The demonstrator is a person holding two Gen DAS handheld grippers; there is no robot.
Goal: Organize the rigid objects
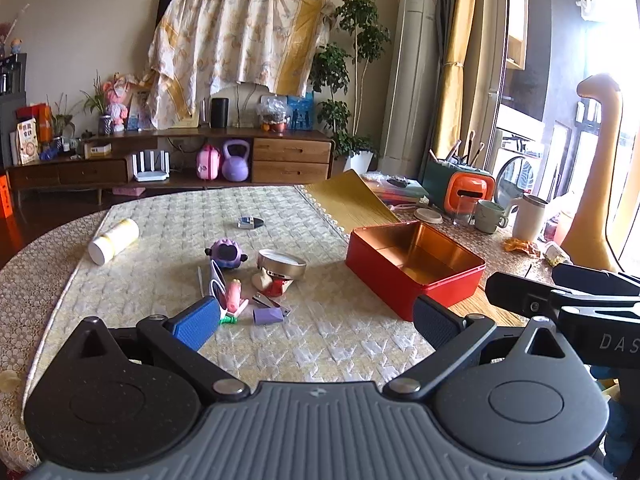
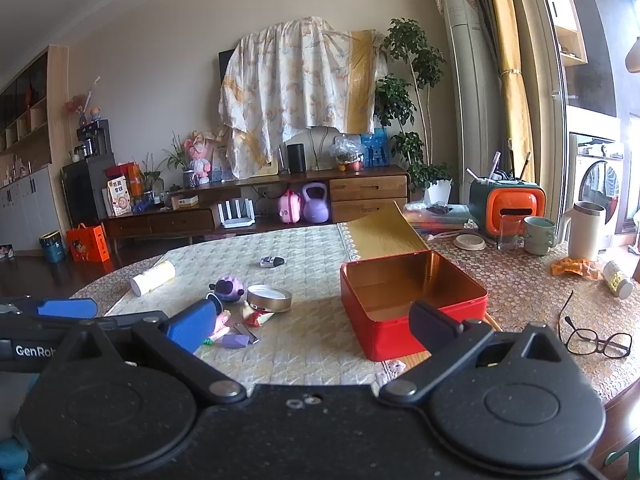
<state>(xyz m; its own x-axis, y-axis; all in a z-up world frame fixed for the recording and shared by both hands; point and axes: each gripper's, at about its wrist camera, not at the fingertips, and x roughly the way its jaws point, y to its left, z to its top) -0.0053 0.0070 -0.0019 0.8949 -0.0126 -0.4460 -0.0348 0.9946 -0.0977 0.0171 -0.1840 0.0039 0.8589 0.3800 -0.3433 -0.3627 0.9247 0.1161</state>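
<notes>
Two grippers, left gripper point(image 1: 316, 320) and right gripper point(image 2: 312, 326), spread empty; left of the red tin point(image 1: 414, 266), small toys point(image 1: 248, 280) look light and stiff, pinchable across their sides.

The letters "DAS" are printed in pale capitals on the black body of the right hand-held gripper point(image 1: 576, 304), seen at the right edge of the left wrist view; the word is cut off by the frame. "GenRob" is printed in white on the black body of the left hand-held gripper point(image 2: 60, 320) at the left edge of the right wrist view, likewise cut off. Printing on the far packages cannot be read.
</notes>
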